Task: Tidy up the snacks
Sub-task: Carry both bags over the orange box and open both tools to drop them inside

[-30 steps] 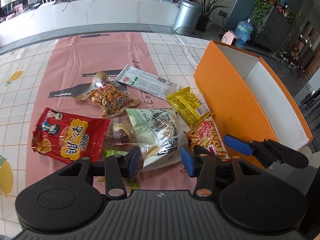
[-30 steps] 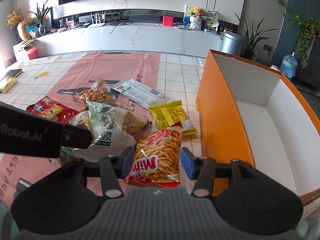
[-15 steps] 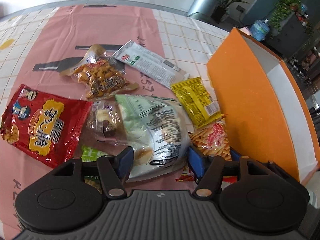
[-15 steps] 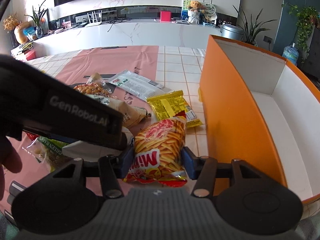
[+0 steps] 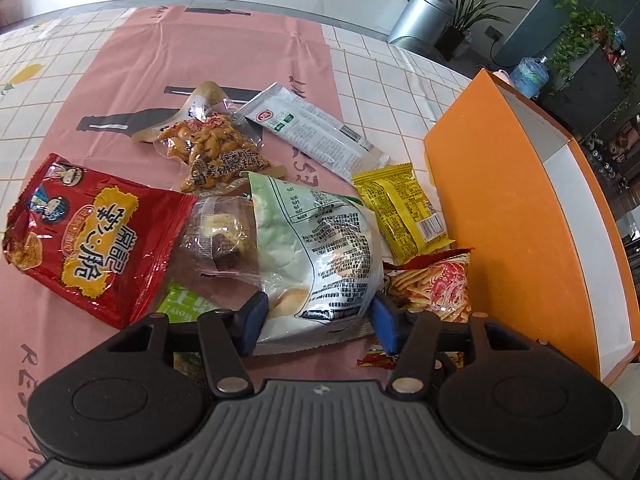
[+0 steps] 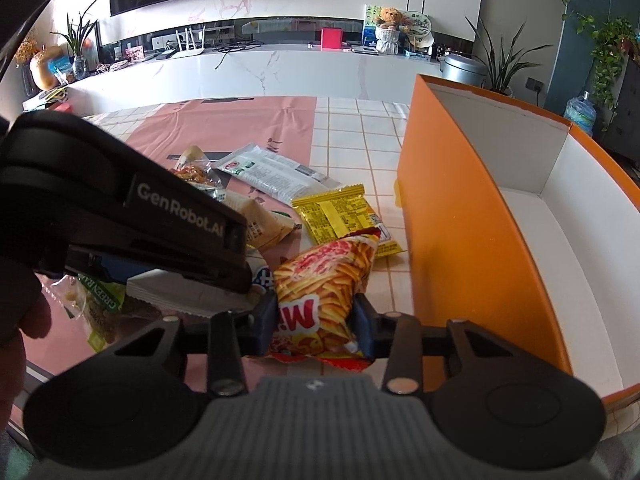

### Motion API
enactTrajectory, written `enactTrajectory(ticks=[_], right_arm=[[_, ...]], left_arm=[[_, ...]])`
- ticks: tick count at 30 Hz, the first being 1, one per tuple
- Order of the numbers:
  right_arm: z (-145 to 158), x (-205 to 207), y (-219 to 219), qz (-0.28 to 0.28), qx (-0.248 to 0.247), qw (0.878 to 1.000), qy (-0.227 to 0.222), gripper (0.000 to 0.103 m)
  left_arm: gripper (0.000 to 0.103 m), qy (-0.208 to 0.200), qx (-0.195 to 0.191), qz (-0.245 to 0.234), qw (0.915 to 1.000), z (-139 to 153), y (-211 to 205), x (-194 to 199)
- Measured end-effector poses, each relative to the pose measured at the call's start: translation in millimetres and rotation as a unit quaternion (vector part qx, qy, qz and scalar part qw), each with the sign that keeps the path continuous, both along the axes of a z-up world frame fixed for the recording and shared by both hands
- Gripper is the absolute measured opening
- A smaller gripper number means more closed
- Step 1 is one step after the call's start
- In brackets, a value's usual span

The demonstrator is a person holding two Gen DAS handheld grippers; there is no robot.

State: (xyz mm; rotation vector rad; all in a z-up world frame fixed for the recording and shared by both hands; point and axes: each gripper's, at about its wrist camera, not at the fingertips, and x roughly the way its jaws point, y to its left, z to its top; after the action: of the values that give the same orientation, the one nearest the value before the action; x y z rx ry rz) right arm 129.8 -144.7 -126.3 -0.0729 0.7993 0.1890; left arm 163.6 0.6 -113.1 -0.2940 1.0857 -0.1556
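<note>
Several snack packets lie on the pink cloth left of an orange box [image 5: 516, 216] with a white inside [image 6: 560, 240]. My left gripper [image 5: 318, 322] is open, its fingers either side of the near end of a white-green bag [image 5: 316, 256]. My right gripper [image 6: 316, 326] is shut on the orange-red Mimi fries packet [image 6: 324, 284], which also shows in the left wrist view [image 5: 436, 284]. A red packet [image 5: 88, 236], a clear nut packet [image 5: 212, 152], a long white packet [image 5: 316, 132] and a yellow packet [image 5: 404, 212] lie around them.
The left gripper's black body [image 6: 120, 216] fills the left of the right wrist view. A green packet [image 6: 100, 304] lies under it. The tiled tablecloth [image 5: 392, 80] runs to the far edge. A white counter [image 6: 280, 68] and a metal bin [image 5: 424, 16] stand beyond.
My right gripper has closed on the fries packet and tilted it up. My left gripper has moved forward and down, so the white-green bag now lies between its open fingers.
</note>
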Motion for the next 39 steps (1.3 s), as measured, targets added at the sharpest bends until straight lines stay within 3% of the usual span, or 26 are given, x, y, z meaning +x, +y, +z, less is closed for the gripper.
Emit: enactTrajectory(ticks=[13,21,27,34,39], right_arm=[[38.8,-28.3,-16.7,-0.002,0.027,0.999,-0.032,0.034],[84.4,-41.8,-56.8,-0.026,0.085,0.994,-0.061,0.034],[117.3,-41.8,-111.9,-0.043,0.125,0.990,-0.056,0.034],[130.5,-23.7,-185.0,-0.056,0.188,0.980,0.033,0.034],[136.2,-15.1,-212.1,-0.052,0.149,0.986,0.052,0.034]], left_arm=[[0.059,-0.061,0.006,0.005,0.9981,55.4,5.7,-37.1],[0.059,-0.110,0.013,-0.016,0.9937,102.2,-2.2,-58.6],[0.059,-0.141,0.024,-0.072,0.9871,136.4,-31.7,-68.9],[0.059,-0.136,0.059,-0.171,0.9740,150.8,-93.5,-56.9],[0.059,-0.107,0.075,-0.247,0.9601,148.0,-143.0,-38.2]])
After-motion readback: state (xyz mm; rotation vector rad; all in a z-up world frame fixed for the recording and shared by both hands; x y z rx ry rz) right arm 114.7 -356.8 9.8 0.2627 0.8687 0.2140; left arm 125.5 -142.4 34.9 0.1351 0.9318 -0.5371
